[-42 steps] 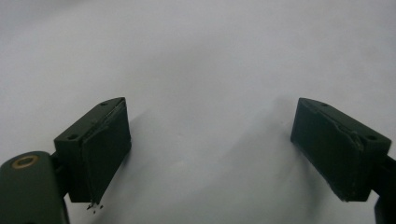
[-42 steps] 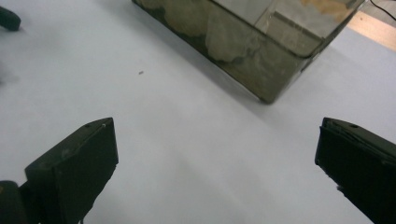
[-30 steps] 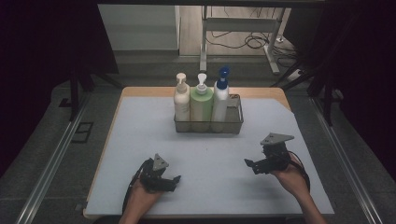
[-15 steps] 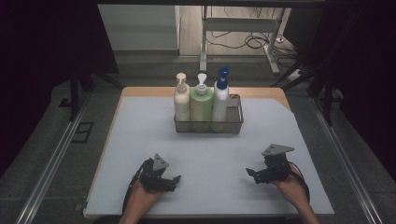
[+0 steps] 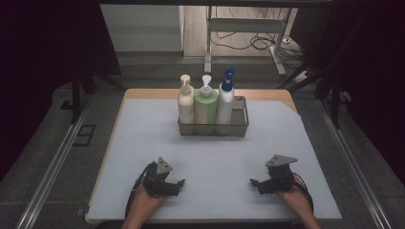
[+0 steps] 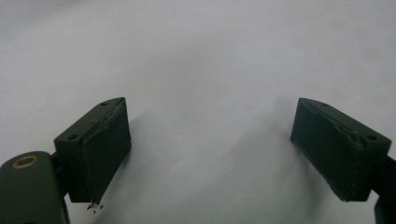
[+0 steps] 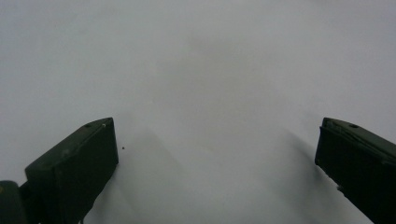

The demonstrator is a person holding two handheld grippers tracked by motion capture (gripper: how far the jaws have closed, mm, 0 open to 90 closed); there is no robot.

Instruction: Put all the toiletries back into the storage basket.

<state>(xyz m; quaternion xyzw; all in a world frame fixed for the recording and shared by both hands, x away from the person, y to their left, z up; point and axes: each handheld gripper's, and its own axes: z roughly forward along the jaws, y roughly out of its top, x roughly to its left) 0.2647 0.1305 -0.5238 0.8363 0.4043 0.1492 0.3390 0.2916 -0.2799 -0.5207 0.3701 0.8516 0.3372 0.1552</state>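
You are seated at the near edge of a worktop [image 5: 143,138] covered in a pale grey-blue sheet. Your left gripper [image 5: 177,183] rests low over the near left part of the sheet, held in your left hand [image 5: 143,202], its tip turned toward the middle. Its jaws stand wide apart with nothing between them (the left gripper view looks straight down onto bare pale surface between the two black pads). Your right gripper [image 5: 254,183] sits over the near right part, held in your right hand [image 5: 293,195], tip also turned inward; its jaws are likewise spread wide and empty over bare sheet. The two grippers are well apart from each other.

At the far middle of the worktop stands a wire basket [image 5: 239,121]. Three pump bottles stand upright inside it in a row: a cream bottle [image 5: 186,102] at left, a green bottle [image 5: 206,105] in the middle, and a white bottle with a blue pump [image 5: 226,100] at right. The basket is well apart from both grippers. Beyond the worktop the room is dark, with cables [image 5: 248,43] on the floor.
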